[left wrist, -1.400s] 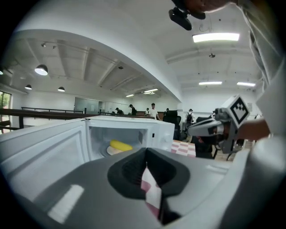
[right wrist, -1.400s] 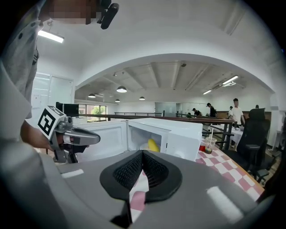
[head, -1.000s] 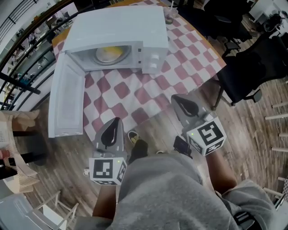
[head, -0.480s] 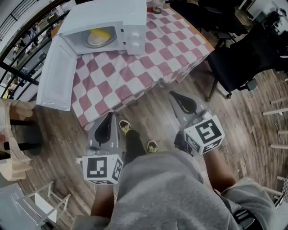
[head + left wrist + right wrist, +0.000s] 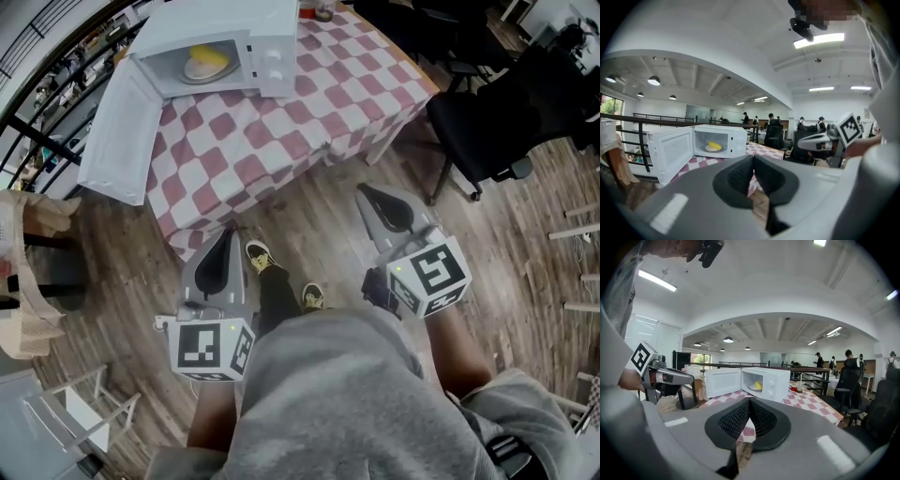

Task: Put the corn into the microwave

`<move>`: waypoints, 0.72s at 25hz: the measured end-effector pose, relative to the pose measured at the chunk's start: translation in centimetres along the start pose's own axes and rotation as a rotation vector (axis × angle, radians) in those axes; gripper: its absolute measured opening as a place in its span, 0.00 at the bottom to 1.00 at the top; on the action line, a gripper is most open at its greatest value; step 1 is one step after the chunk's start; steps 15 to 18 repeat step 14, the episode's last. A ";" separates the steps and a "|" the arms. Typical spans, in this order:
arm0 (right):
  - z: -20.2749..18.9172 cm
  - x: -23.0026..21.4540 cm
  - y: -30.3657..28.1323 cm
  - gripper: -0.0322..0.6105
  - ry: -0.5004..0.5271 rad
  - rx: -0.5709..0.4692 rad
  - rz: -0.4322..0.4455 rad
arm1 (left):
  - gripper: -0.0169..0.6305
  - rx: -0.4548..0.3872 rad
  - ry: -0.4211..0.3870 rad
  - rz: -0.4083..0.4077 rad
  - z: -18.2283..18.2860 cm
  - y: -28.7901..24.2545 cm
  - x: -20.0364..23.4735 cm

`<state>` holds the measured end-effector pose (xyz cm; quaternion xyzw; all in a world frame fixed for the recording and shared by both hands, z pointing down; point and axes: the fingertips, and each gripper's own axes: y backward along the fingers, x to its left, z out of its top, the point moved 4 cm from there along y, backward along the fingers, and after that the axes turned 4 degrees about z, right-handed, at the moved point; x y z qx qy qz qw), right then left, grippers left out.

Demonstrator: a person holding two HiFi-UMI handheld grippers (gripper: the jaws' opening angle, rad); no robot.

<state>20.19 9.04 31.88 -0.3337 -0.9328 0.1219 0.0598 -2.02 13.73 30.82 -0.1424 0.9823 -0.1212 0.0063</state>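
Note:
A yellow corn [image 5: 210,56] lies on a plate inside the white microwave [image 5: 267,21], whose door [image 5: 114,133] hangs wide open to the left. The corn [image 5: 714,145] [image 5: 758,385] also shows in both gripper views. My left gripper [image 5: 228,242] is shut and empty, held over the wooden floor well short of the table. My right gripper [image 5: 367,194] is likewise shut and empty, near the table's front corner. Both point toward the microwave [image 5: 722,143] [image 5: 771,382] from a distance.
The microwave stands on a table with a red-and-white checked cloth [image 5: 281,131]. A black office chair [image 5: 487,141] is at the right. A cup [image 5: 801,386] sits beside the microwave. A railing [image 5: 42,141] and a wooden stool [image 5: 84,417] are at the left. People stand far back.
Both grippers and the person have drawn back from the table; the microwave now looks smaller and farther up the head view. Neither gripper's jaws changed.

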 end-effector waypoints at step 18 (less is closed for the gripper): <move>-0.2 0.2 0.9 0.05 -0.010 -0.023 -0.007 | 0.04 -0.004 -0.030 0.008 0.3 0.5 -0.6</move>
